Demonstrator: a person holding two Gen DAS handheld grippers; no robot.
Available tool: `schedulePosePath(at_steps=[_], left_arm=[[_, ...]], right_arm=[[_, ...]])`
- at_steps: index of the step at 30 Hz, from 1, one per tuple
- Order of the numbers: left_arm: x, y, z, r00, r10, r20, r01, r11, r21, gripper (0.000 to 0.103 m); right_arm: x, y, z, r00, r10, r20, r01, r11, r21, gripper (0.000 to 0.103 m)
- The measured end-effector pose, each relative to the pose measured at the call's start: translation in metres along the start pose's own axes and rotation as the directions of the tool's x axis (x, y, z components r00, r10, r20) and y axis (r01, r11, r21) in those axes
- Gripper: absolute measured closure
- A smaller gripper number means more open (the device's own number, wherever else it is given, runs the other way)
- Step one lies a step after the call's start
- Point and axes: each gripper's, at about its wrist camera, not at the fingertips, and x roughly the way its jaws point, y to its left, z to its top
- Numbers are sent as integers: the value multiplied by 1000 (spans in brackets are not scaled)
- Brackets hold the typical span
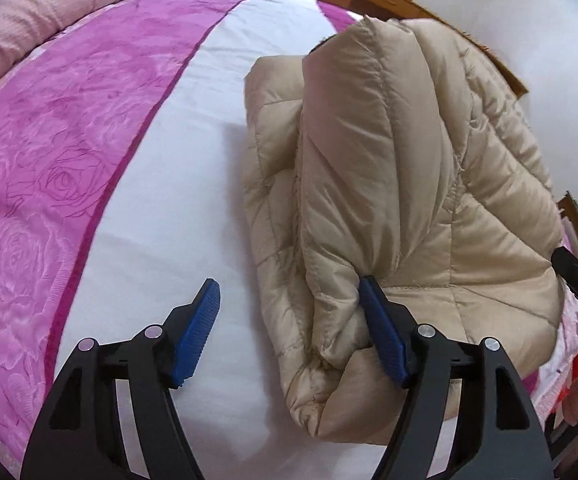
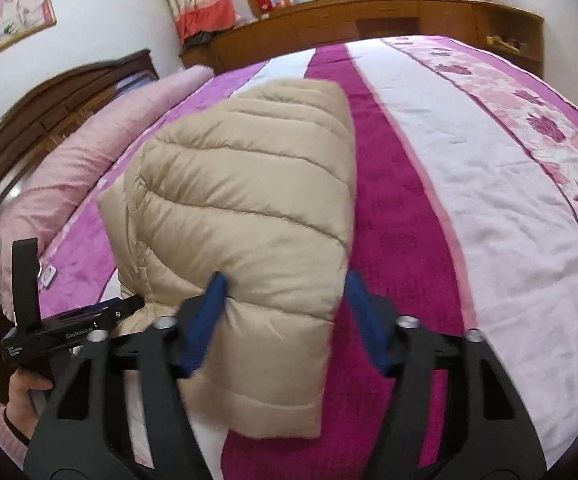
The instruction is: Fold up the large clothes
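Note:
A beige quilted puffer jacket point(image 1: 409, 160) lies folded into a thick bundle on the bed. In the left wrist view my left gripper point(image 1: 293, 320) stands open at the bundle's near left edge. Its right pad point(image 1: 381, 332) is pushed into a fold, while its left pad point(image 1: 205, 320) hangs free over the white stripe. In the right wrist view the jacket point(image 2: 241, 184) fills the middle, and my right gripper point(image 2: 285, 312) is shut on its near corner. The left pad point(image 2: 209, 312) dents the fabric and the right pad point(image 2: 363, 316) sits at the jacket's edge. The corner hangs down between the fingers.
The bed cover point(image 2: 489, 200) has white, pink and magenta stripes with roses. A rolled pink quilt point(image 2: 69, 176) lies along the wooden headboard point(image 2: 49, 112). A wooden cabinet point(image 2: 369, 24) runs under the window. A hand point(image 2: 21, 396) holds the other gripper at lower left.

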Motion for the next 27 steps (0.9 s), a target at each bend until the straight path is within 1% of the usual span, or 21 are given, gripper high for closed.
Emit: schedulePosePath(at_steps=[1, 3, 5, 7, 9, 12, 14, 15, 16, 17, 19, 21, 23, 24, 25, 27], left_arm=[[-3, 0, -1, 1000, 24, 5, -24, 1000, 3, 32], [-3, 6, 0, 997, 78, 10, -78, 997, 1, 32], [1, 13, 3, 995, 96, -1, -96, 995, -2, 32], [2, 17, 5, 995, 104, -13, -104, 995, -5, 32], [1, 19, 7, 995, 96, -19, -97, 995, -11, 31], [3, 26, 19, 997, 78, 8, -78, 997, -7, 31], [-7, 24, 17, 997, 73, 27, -74, 997, 5, 30], [-15, 23, 15, 996, 77, 36, -78, 997, 13, 27], [-21, 21, 13, 996, 83, 44, -84, 996, 20, 24], [-28, 20, 12, 995, 86, 54, -87, 996, 26, 20], [-45, 15, 6, 994, 80, 77, -84, 996, 43, 17], [-57, 10, 2, 993, 78, 88, -83, 995, 59, 8], [-64, 3, -3, 992, 83, 98, -91, 993, 72, 8], [-68, -2, -7, 991, 87, 100, -95, 992, 82, 7], [-68, -3, -8, 991, 88, 98, -96, 992, 86, 6], [-70, -9, -13, 992, 88, 95, -96, 991, 89, 6]], right_arm=[[9, -3, 5, 1000, -7, -10, 7, 1000, -10, 54], [25, 4, 3, 999, -35, -23, 33, 997, -68, 54], [38, 8, 3, 998, -45, -41, 42, 995, -85, 53], [47, 12, 5, 997, -55, -49, 50, 994, -102, 52], [47, 7, 2, 997, -55, -55, 49, 995, -90, 52], [35, 4, 3, 998, -43, -48, 41, 997, -58, 50], [22, 3, 0, 998, -33, -43, 32, 999, -36, 42], [14, 4, -2, 999, -33, -36, 32, 999, -34, 35], [4, 6, -5, 999, -34, -20, 33, 999, -35, 29], [-3, 8, -7, 999, -34, -12, 34, 999, -38, 27], [-18, 12, -14, 999, -36, 0, 36, 998, -44, 22], [-29, 17, -19, 999, -37, 6, 37, 998, -44, 16], [-40, 21, -24, 999, -40, 12, 40, 998, -45, 12], [-44, 23, -27, 999, -40, 11, 41, 998, -46, 7], [-47, 25, -30, 999, -39, 10, 40, 998, -46, 5], [-53, 28, -36, 999, -39, 8, 39, 998, -43, 5]])
